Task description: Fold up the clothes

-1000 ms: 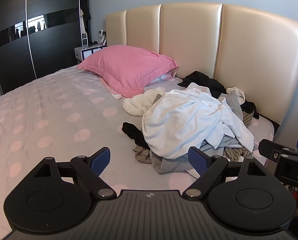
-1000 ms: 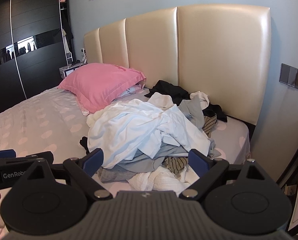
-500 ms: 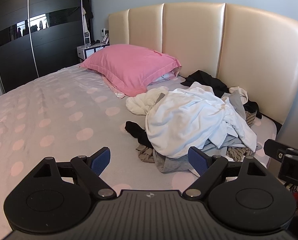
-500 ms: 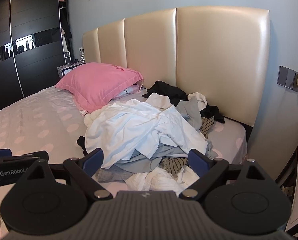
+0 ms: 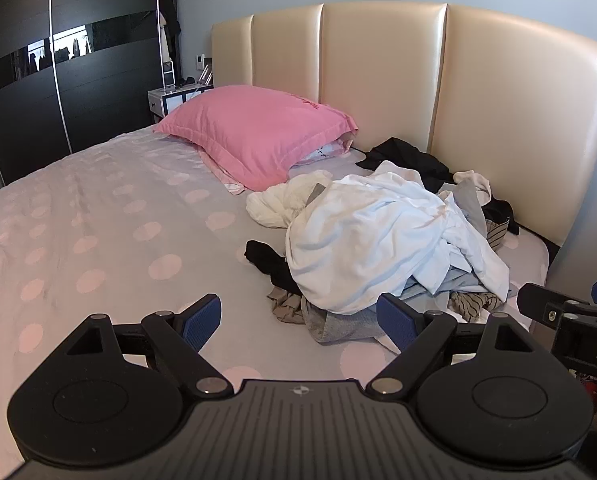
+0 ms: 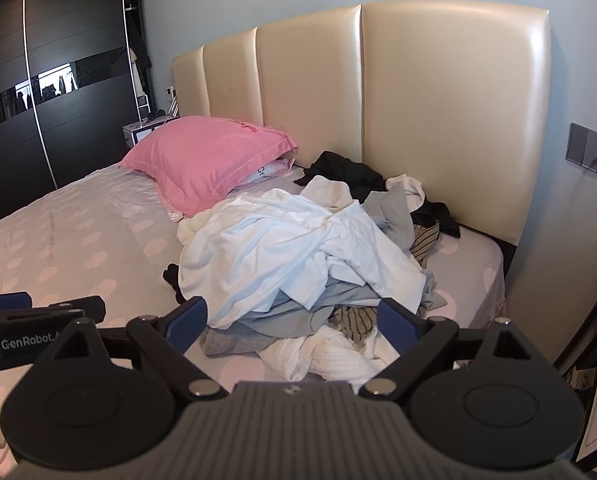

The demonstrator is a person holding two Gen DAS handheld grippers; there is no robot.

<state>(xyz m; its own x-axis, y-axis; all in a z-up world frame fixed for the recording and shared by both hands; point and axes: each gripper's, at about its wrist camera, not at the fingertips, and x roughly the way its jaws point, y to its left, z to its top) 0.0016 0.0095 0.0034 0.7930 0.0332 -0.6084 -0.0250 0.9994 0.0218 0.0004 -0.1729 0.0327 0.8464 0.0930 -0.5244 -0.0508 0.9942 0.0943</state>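
A heap of unfolded clothes [image 5: 382,240] lies on the bed near the headboard, also in the right wrist view [image 6: 298,256]. A large white garment [image 6: 282,248] tops it, over grey, striped and black pieces. My left gripper [image 5: 298,320] is open and empty, held above the bedspread just short of the heap. My right gripper [image 6: 292,322] is open and empty, hovering at the heap's near edge over a white knit piece [image 6: 322,356]. Each gripper shows at the edge of the other's view.
A pink pillow [image 5: 258,128] lies left of the heap. The polka-dot bedspread [image 5: 98,232] stretches to the left. A cream padded headboard [image 5: 382,80] stands behind. Dark wardrobe doors [image 5: 58,80] and a nightstand [image 5: 174,100] are at far left.
Both grippers have drifted slightly right and forward toward the heap. Both stay open and empty.
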